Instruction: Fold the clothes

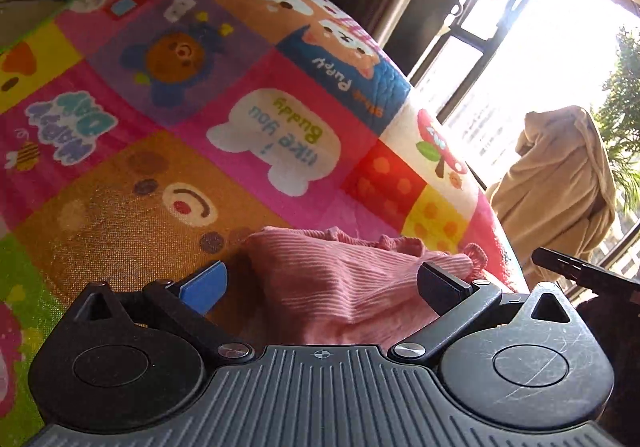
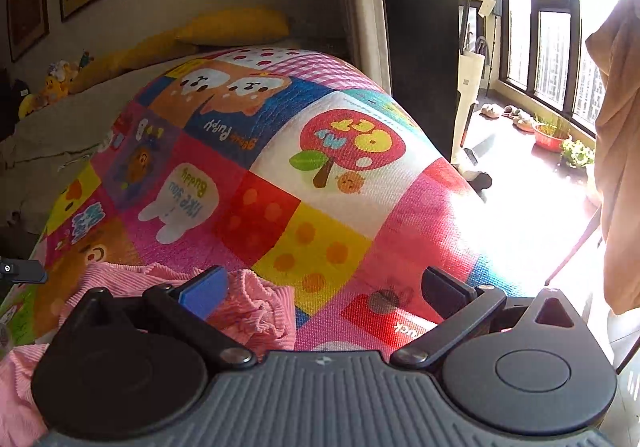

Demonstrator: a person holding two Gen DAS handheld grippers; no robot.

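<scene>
A pink ribbed garment (image 1: 340,287) lies bunched on the colourful cartoon-print mat (image 1: 160,167) at its near edge. My left gripper (image 1: 324,283) is open, jaws wide apart, just above the garment, which lies between and under the fingers. In the right wrist view the garment (image 2: 256,307) lies at the lower left on the mat (image 2: 340,187). My right gripper (image 2: 324,287) is open; its left finger overlaps the garment's right edge and its right finger is over bare mat. The tip of the right gripper shows at the right of the left wrist view (image 1: 580,271).
The mat covers a bed with yellow pillows (image 2: 232,27) and soft toys (image 2: 56,83) at the back. A tan cloth (image 1: 560,187) hangs at the right by the bright window (image 2: 552,27). Plants and slippers (image 2: 524,119) sit on the sill. The mat's right edge drops off.
</scene>
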